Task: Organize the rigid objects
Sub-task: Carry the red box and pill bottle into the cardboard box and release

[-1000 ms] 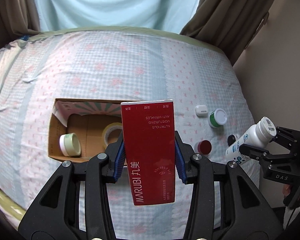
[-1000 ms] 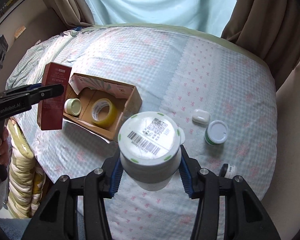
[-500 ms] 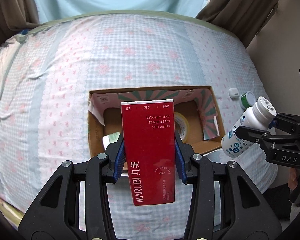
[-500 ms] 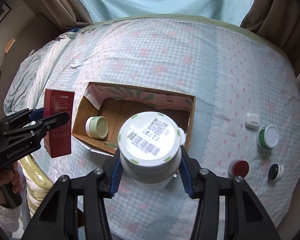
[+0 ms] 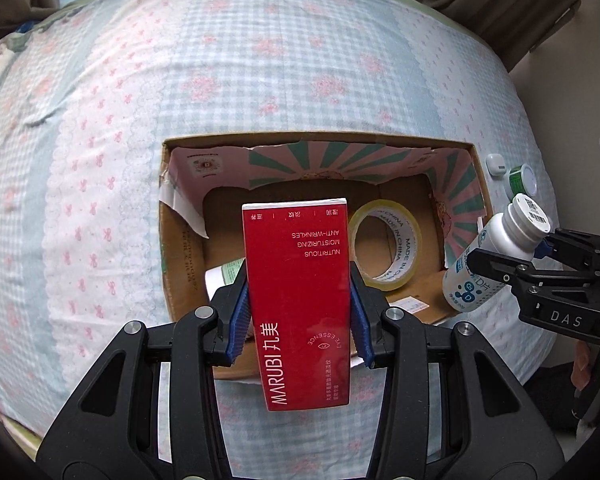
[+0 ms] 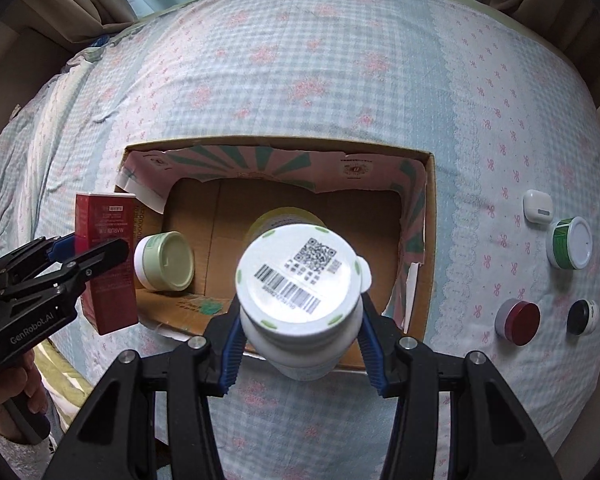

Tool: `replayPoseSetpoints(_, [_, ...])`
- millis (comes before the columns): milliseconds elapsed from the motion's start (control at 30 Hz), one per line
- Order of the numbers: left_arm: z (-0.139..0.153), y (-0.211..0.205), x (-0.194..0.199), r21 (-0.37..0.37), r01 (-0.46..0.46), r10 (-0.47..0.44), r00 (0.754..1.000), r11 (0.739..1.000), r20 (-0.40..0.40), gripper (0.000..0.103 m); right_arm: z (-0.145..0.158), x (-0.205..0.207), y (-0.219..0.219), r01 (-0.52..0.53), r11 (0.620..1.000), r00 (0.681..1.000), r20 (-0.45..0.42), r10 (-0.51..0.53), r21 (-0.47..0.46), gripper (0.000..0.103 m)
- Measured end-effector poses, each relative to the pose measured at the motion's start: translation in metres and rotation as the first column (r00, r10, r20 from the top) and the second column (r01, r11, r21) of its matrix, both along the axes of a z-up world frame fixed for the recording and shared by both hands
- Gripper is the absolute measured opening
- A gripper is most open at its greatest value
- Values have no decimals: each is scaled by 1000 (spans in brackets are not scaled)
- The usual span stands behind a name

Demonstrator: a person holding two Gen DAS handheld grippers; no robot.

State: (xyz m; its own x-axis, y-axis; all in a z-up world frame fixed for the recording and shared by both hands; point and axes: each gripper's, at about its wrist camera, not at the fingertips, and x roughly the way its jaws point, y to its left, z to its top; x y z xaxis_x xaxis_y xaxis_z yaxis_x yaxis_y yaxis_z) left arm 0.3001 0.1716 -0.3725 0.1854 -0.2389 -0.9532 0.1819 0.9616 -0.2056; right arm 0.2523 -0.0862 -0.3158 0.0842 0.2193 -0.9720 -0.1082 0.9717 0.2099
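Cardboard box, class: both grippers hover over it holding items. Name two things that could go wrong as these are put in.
The red carton in the left gripper could land on the tape roll or green jar and tip. The white bottle in the right gripper may snag the cardboard box torn lining.

red box (image 5: 298, 300), white bottle (image 6: 300, 292), blue/pink gingham sheet (image 5: 260, 80)

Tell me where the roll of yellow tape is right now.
In the left wrist view the yellow tape roll lies inside the cardboard box, in its right half, just right of the held red carton.
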Motion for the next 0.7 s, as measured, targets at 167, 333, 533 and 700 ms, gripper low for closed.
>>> replayPoseSetpoints(167, [-22,-14,12,-8,32,-32,999,999,-29,39,-18,6,-4,24,999,1000,-18,-25,-36,46])
replayPoseSetpoints(333, [-42,-32,22,-2,65,-65,997,998,-51,39,-30,15,-8,32,996,999,-29,-34,-88,46])
replayPoseSetpoints(533, [-48,-39,22,35,86,-83,994,996,-67,39,-40,16,-15,60,997,996,-64,-63,-51,46])
replayPoseSetpoints(700, [-45,-33,19,45,56,-53,996,997,-66,102,-42,18,-18,109,994,992,-58,-110,-15,53])
